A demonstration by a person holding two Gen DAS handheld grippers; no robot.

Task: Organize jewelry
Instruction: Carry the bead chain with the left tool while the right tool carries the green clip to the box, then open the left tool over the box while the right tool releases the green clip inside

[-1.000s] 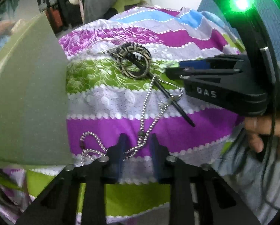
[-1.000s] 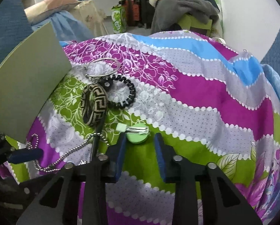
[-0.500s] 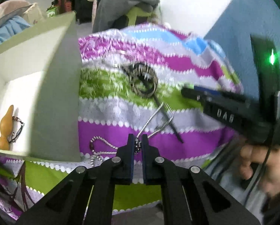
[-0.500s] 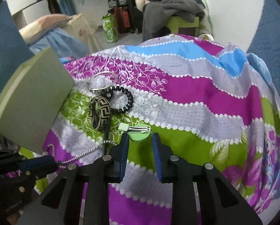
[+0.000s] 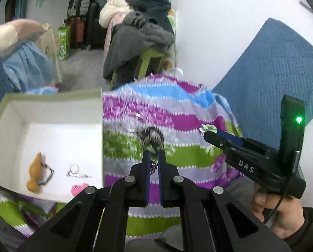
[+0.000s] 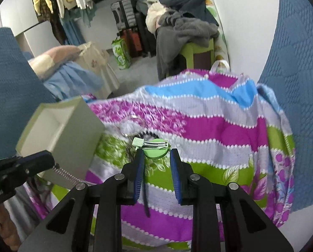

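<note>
The box [image 5: 51, 113] stands open on top, its white floor mostly bare. Right of the box, bangles [image 5: 152, 136] clutter the bedspread [image 5: 187, 157]; farther right lies clear.

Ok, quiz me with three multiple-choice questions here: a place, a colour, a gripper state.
1. Where is the orange gourd-shaped charm? A in the left gripper; B in the right gripper; C inside the open pale green box.
2. What colour is the round hair clip in the right gripper? A pink; B green; C black.
3. The left gripper is: A open and empty; B shut on the silver bead chain; C shut on the box.
Answers: C, it lies on the box's white floor; B, the disc at the tips is green; B, beads show between its closed fingers.
</note>
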